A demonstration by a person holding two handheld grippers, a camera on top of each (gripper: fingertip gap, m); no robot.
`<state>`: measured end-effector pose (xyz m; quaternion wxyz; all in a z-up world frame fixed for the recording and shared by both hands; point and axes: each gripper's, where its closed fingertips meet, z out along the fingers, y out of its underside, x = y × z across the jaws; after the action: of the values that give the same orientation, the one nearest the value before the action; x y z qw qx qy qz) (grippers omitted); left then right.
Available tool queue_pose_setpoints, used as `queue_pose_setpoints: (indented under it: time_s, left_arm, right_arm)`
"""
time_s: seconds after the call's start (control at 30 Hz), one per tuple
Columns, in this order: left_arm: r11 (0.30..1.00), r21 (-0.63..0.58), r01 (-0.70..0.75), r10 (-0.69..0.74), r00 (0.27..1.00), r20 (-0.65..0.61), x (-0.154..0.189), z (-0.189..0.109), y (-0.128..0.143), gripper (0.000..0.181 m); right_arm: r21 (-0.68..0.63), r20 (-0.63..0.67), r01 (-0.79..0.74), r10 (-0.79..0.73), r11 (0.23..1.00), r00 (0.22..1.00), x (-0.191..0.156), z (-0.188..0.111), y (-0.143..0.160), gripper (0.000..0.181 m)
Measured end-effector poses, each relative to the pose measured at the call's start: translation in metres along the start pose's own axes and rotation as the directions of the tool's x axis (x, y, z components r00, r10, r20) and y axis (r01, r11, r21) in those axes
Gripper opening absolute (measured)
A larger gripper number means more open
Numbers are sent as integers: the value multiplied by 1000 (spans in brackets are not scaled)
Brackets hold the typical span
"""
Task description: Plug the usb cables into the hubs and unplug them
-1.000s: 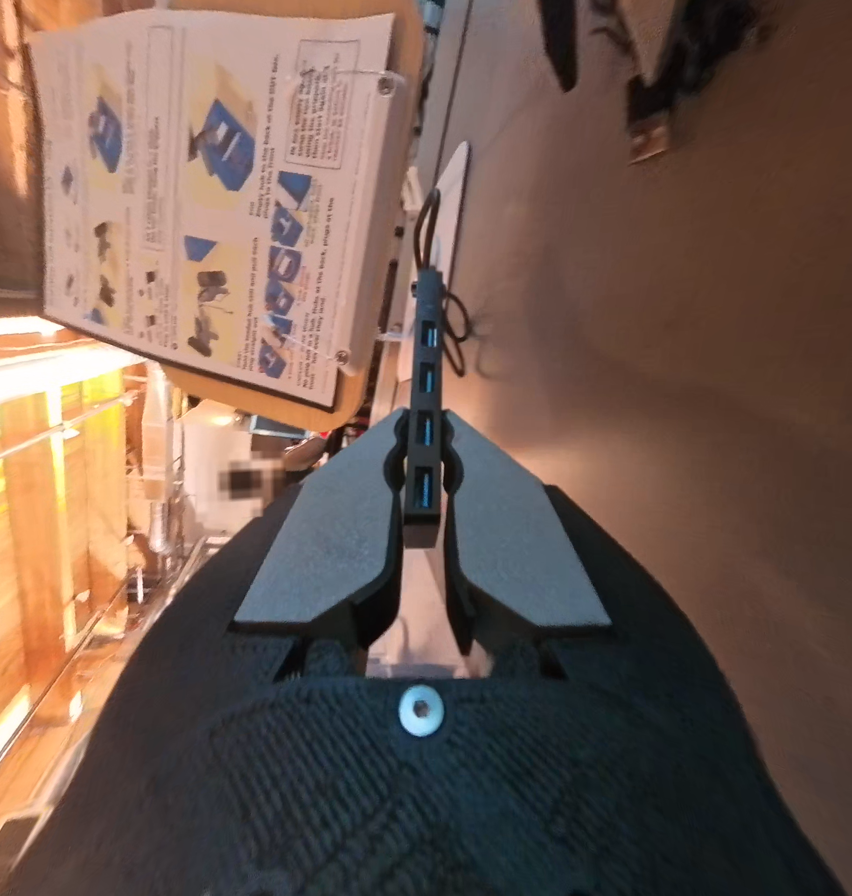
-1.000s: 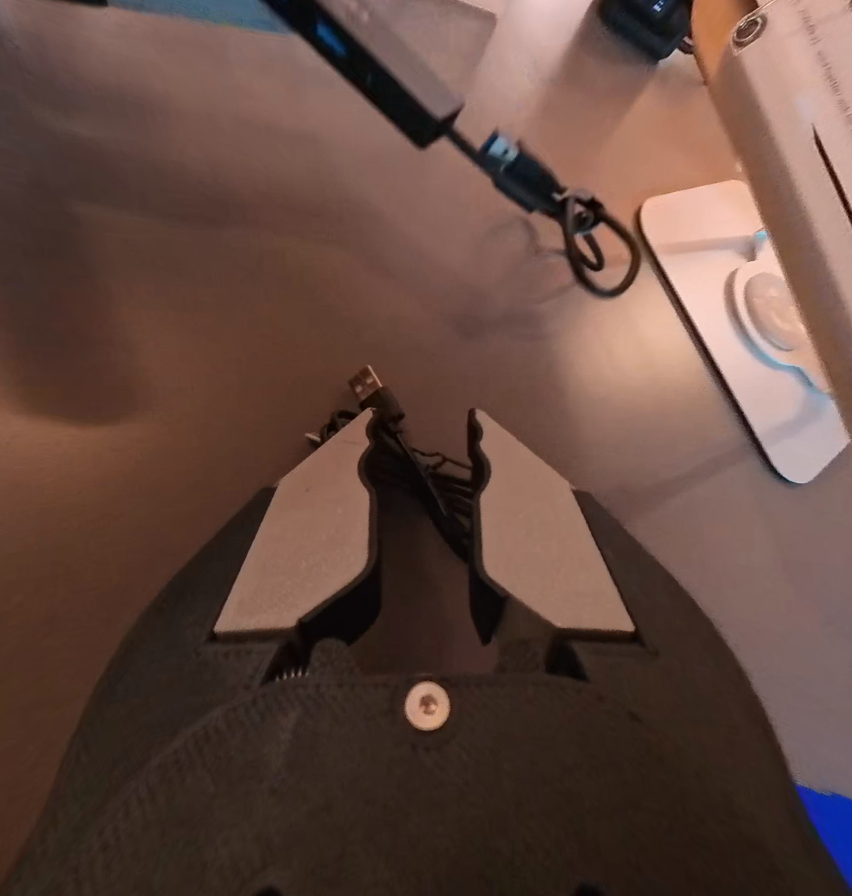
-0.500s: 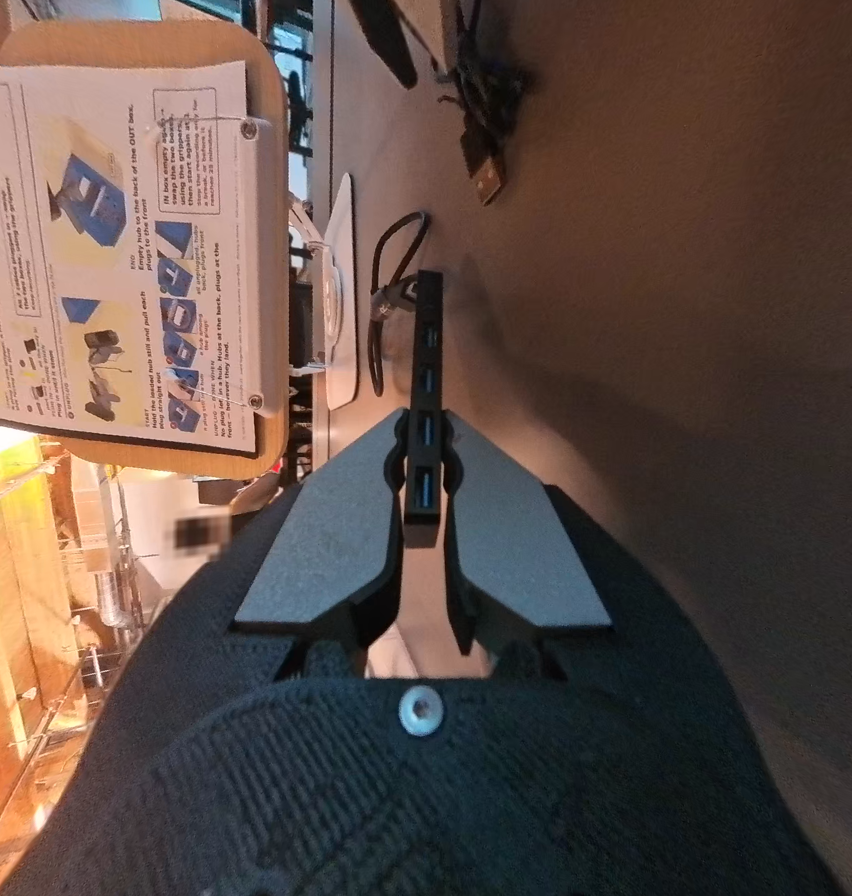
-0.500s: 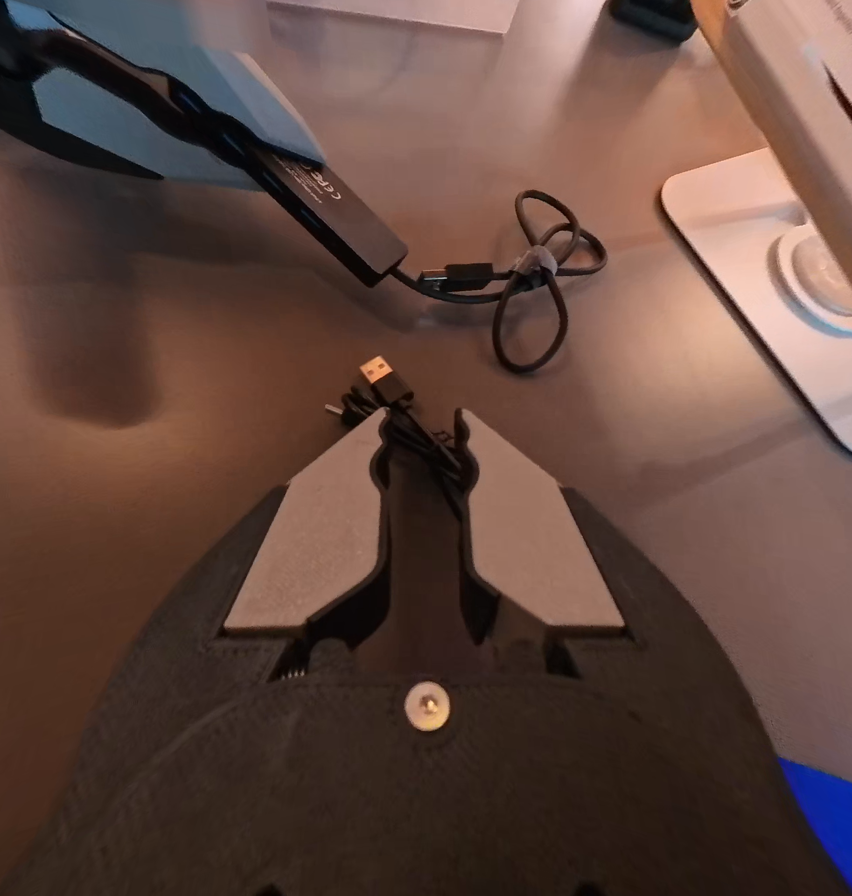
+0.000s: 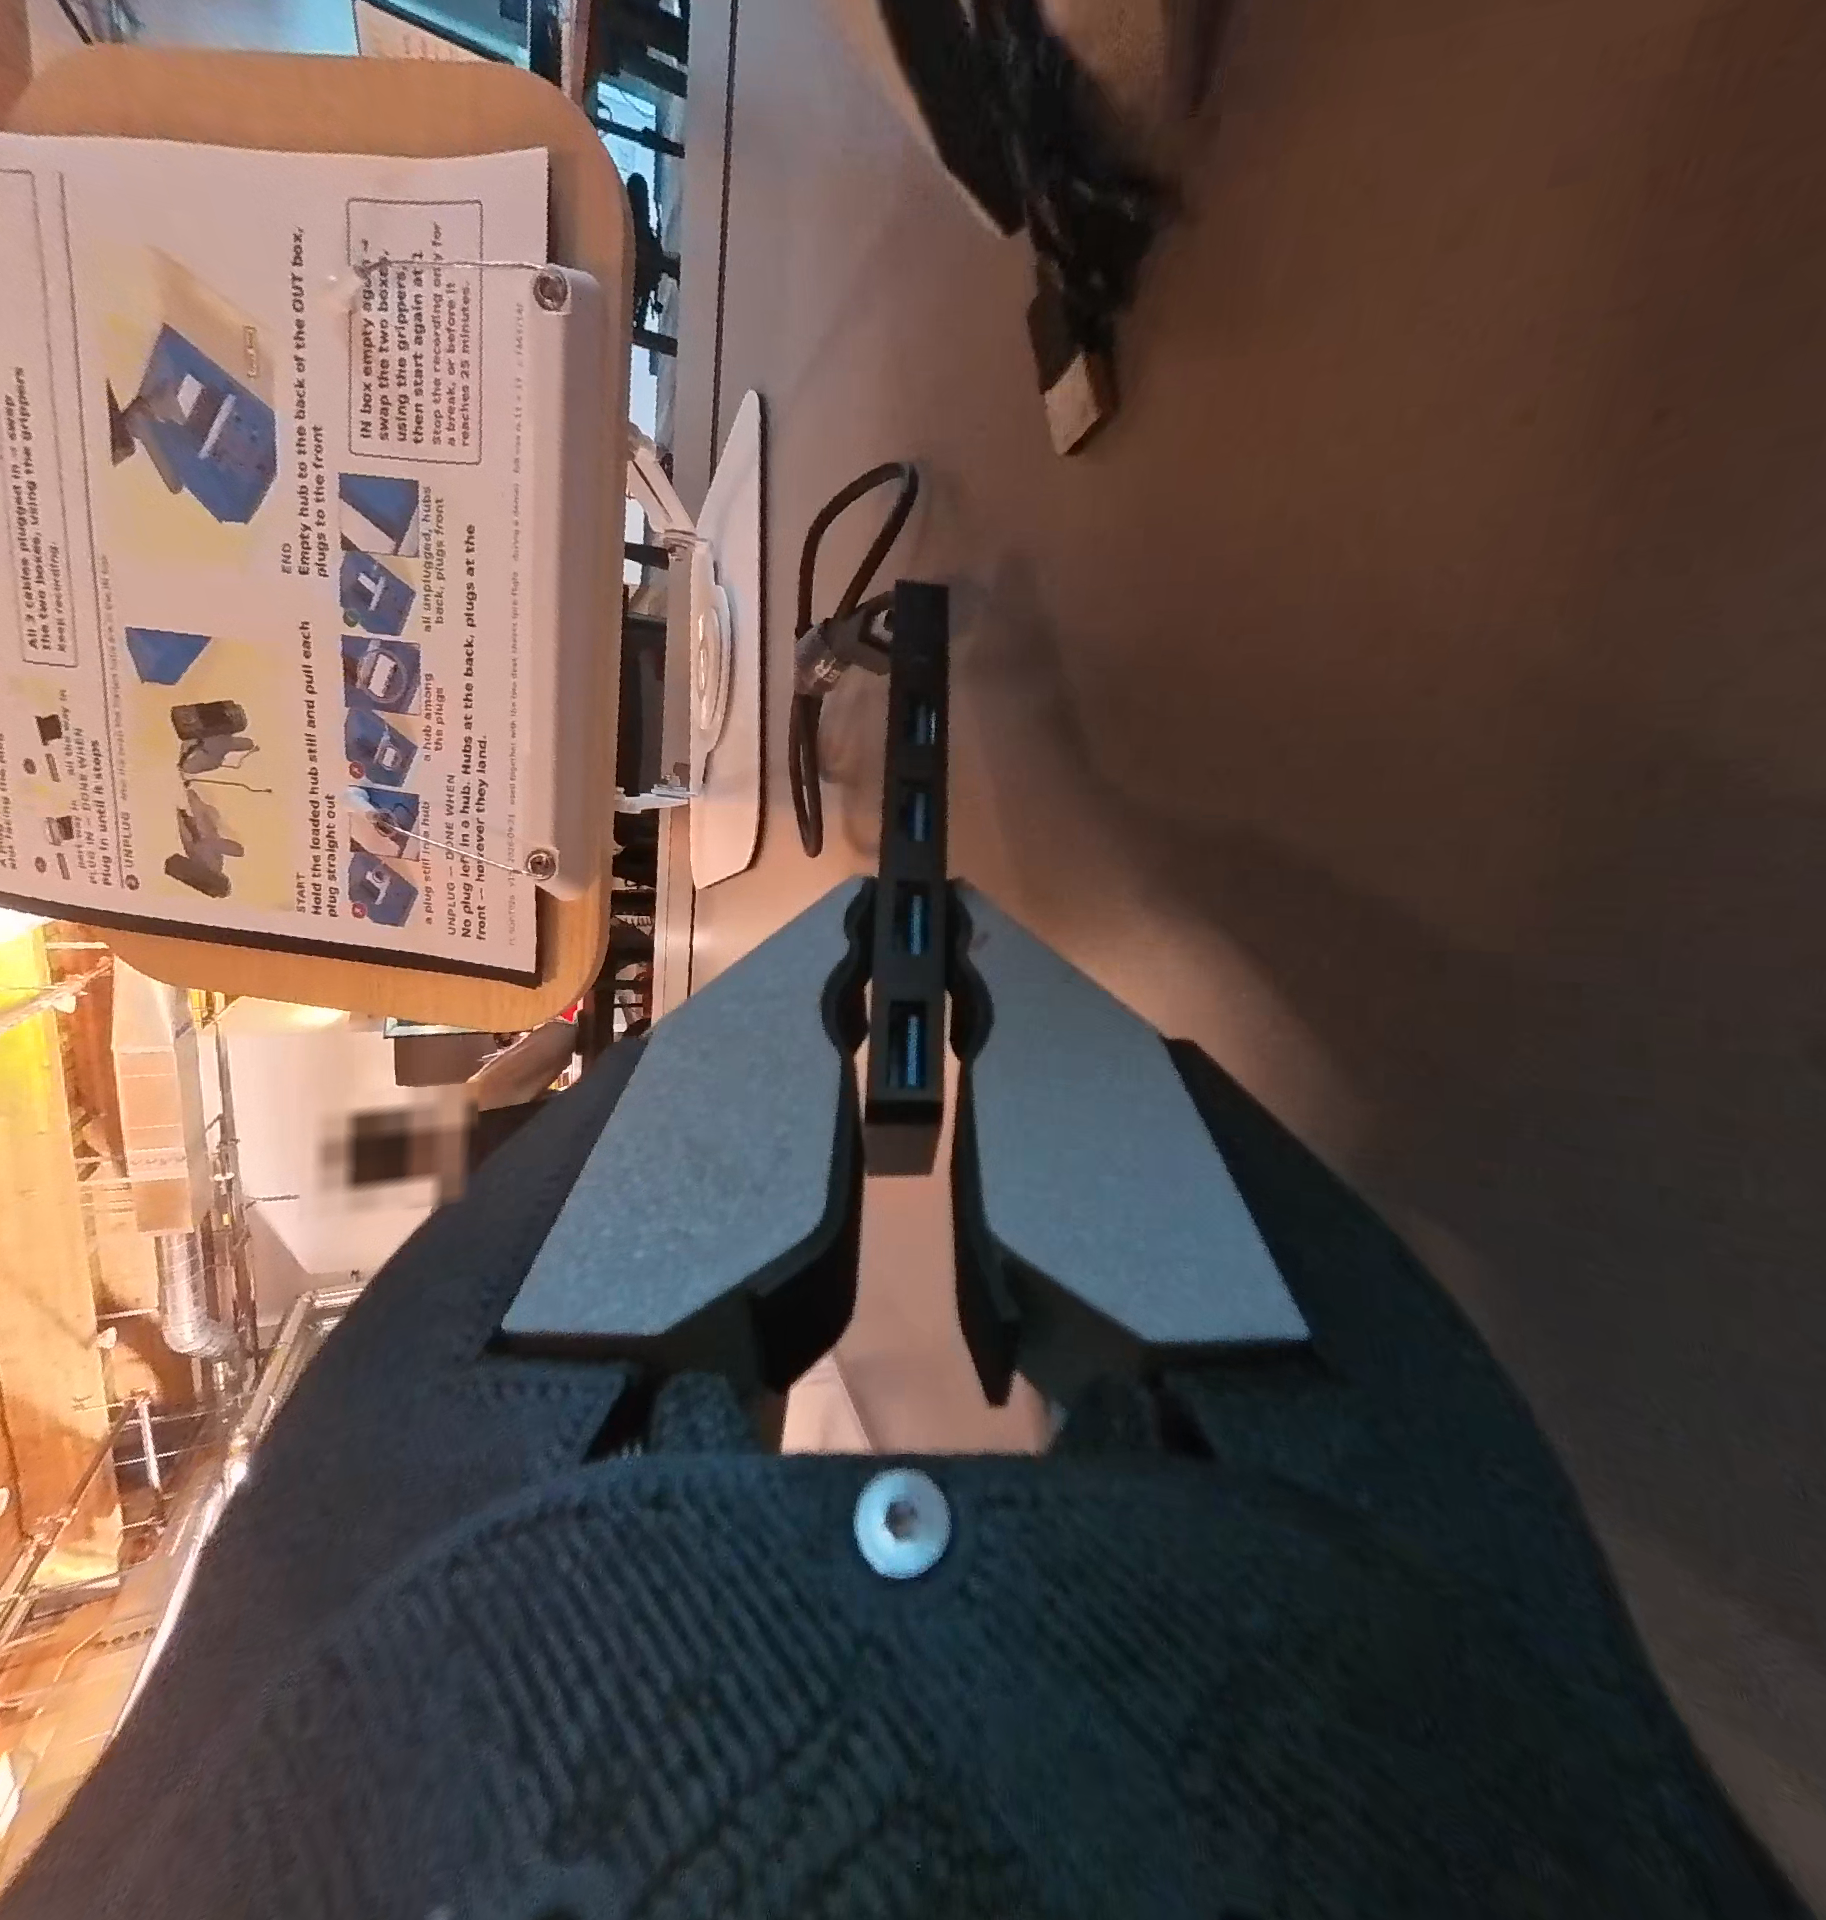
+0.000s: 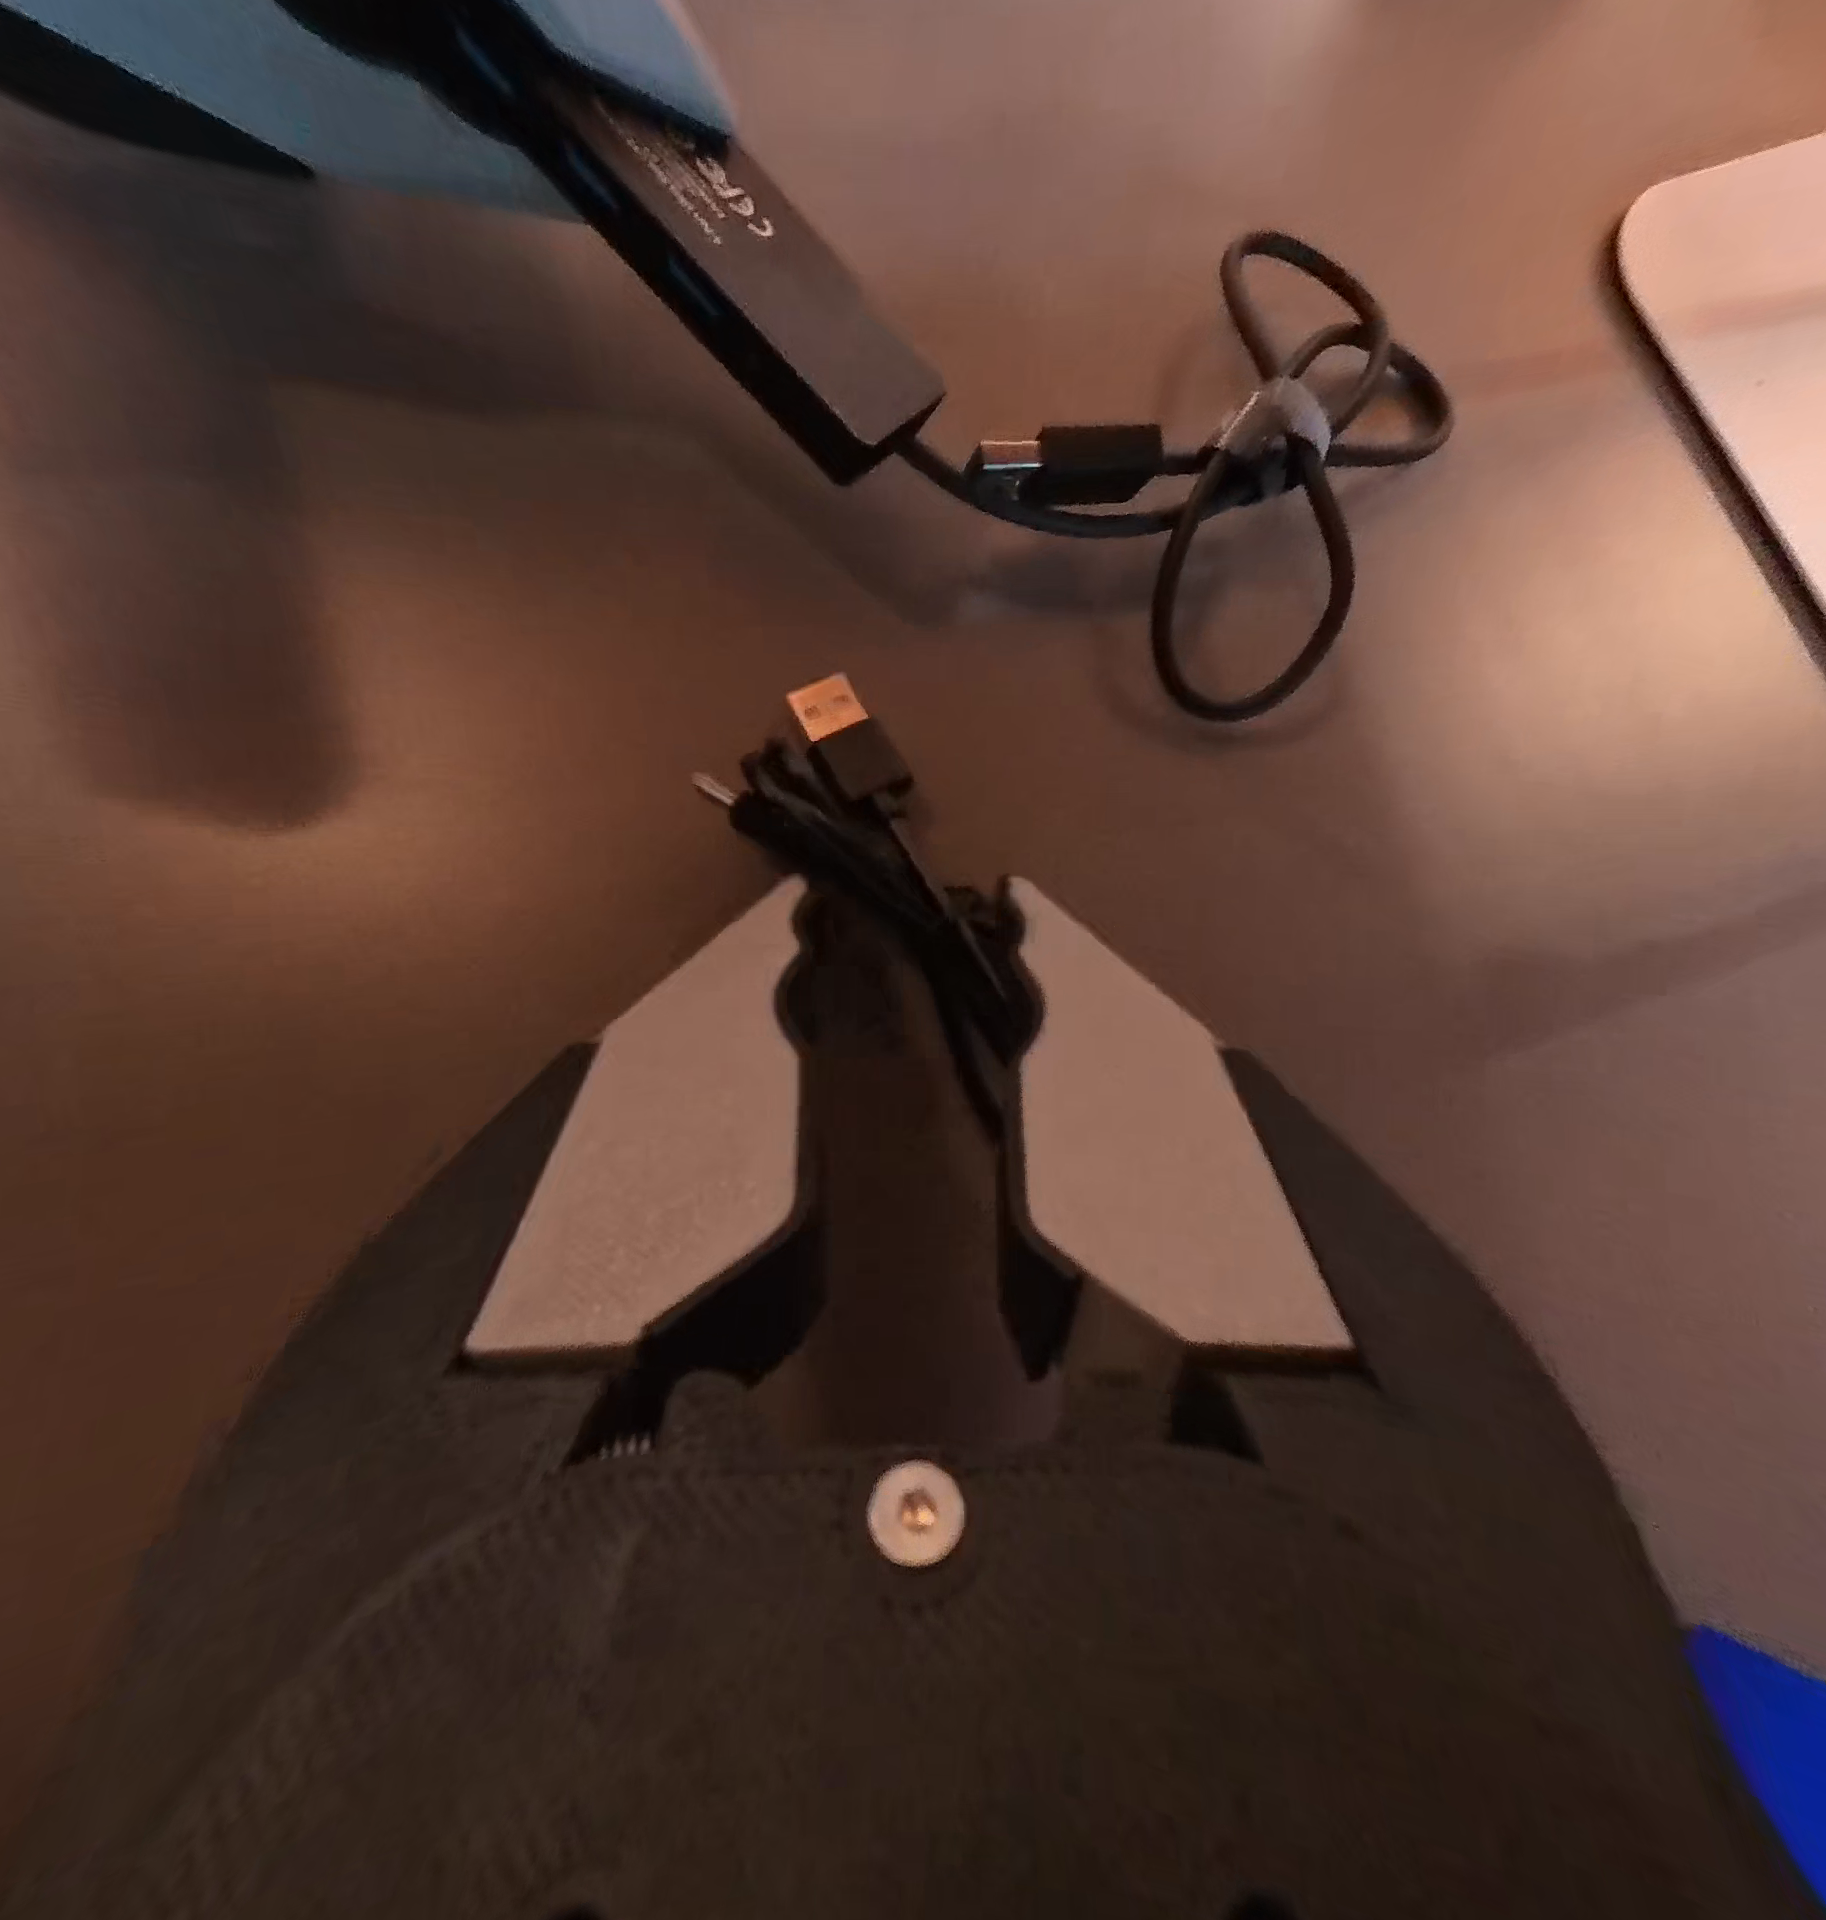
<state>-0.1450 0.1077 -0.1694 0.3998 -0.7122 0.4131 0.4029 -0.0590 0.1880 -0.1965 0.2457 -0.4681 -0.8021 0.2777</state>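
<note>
My left claw (image 5: 907, 914) is clamped on the slim black four-port USB hub (image 5: 914, 831), held above the brown desk (image 5: 1460, 831). Right claw (image 6: 904, 904) pinches a bundled black USB cable (image 6: 867, 831), plug pointing toward the hub.

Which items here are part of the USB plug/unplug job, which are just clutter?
In play: left gripper, USB hub, hub's looped lead, right gripper, bundled USB cable.
Lying about: instruction sheet, white pad, blue object.

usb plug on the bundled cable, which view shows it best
The right wrist view: the USB plug juts just past the right gripper, sharp, metal end up. In the left wrist view it is distant and blurred.
</note>
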Motion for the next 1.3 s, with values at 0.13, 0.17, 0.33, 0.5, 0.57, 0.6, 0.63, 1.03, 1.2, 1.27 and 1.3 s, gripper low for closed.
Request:
queue_pose_setpoints:
  time_s: [0.13, 0.17, 0.33, 0.5, 0.57, 0.6, 0.63, 1.03, 1.2, 1.27, 1.3]
  left_arm:
    - [1000, -1, -5, 5, 1000, -5, 1, 1, 0, 9]
    - [1000, -1, -6, 6, 1000, -4, 1, 1, 0, 9]
    - [1000, -29, -2, 2, 1000, 11, -2, 3, 5, 9]
    - [996, -80, -30, 34, 998, 48, -7, 5, 10, 9]
    - [996, -83, -19, 23, 999, 45, -7, 6, 10, 9]
    - [997, -81, -11, 15, 999, 43, -7, 6, 10, 9]
    - [997, -78, -3, 6, 999, 44, -8, 6, 10, 9]
    - [983, 54, 173, -173, 985, -1, -14, -2, -4, 8]
    - [974, 130, 184, -190, 981, 29, -23, -13, -18, 8]
    - [957, 176, 229, -234, 972, 5, -25, -18, -24, 8]
    - [950, 191, 247, -249, 968, -11, -25, -19, -25, 8]
  right_arm:
    - [-24, -44, 46, -47, 999, 998, 0, 6, -6, 10]
    - [-24, -41, 51, -52, 998, 998, -3, 7, -9, 10]
    - [143, 135, -61, 41, 988, 990, -30, 2, -55, 10]
    - [157, 136, -139, 118, 978, 984, -34, 7, -69, 9]
    - [155, 127, -157, 138, 975, 982, -35, 11, -72, 9]
    - [159, 122, -158, 139, 975, 983, -36, 12, -74, 9]
    - [164, 114, -148, 130, 975, 985, -37, 13, -76, 9]
    - [155, -57, 36, -27, 987, 998, -35, 15, -80, 9]
    - [185, -44, 0, 8, 983, 999, -30, 9, -82, 9]
    - [213, -29, -14, 20, 977, 999, -30, 6, -85, 9]
    - [225, -19, -20, 25, 974, 1000, -31, 5, -87, 9]
